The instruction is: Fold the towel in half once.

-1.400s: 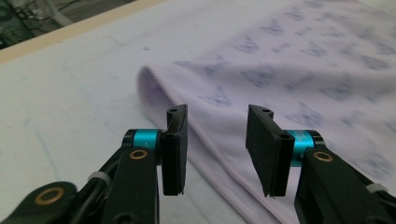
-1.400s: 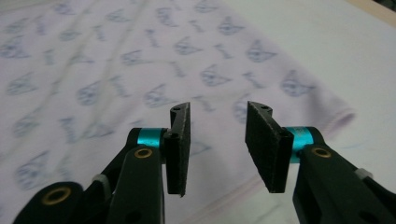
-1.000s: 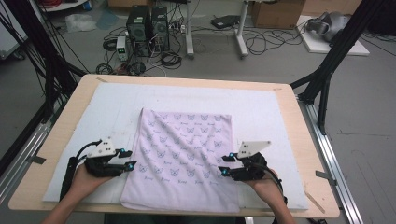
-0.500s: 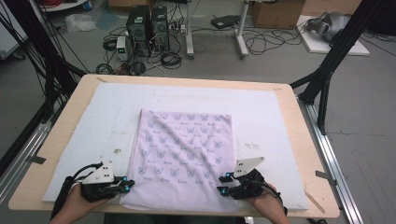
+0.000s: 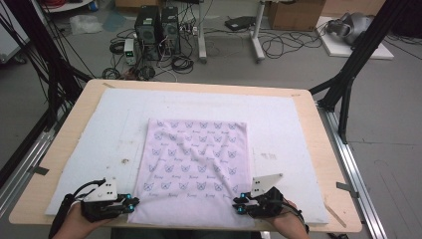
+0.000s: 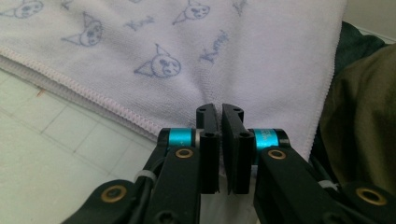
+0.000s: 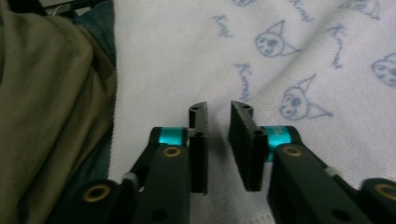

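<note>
The left tool (image 5: pixel 130 203) pinches the towel (image 5: pixel 196 164) at its seven-o'clock corner. The right tool (image 5: pixel 241 203), at five o'clock, has just been closing, its jaws narrow with cloth between them.

The left gripper (image 5: pixel 133 203) sits at seven o'clock, fingers (image 6: pixel 208 135) nearly together. The right gripper (image 5: pixel 239 204) at five o'clock has been closing, a narrow gap remaining.

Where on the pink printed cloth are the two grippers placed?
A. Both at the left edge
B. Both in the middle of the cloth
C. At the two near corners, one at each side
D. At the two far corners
C. In the high view the left gripper is at the near left corner of the pink cloth and the right gripper is at its near right corner.
</note>
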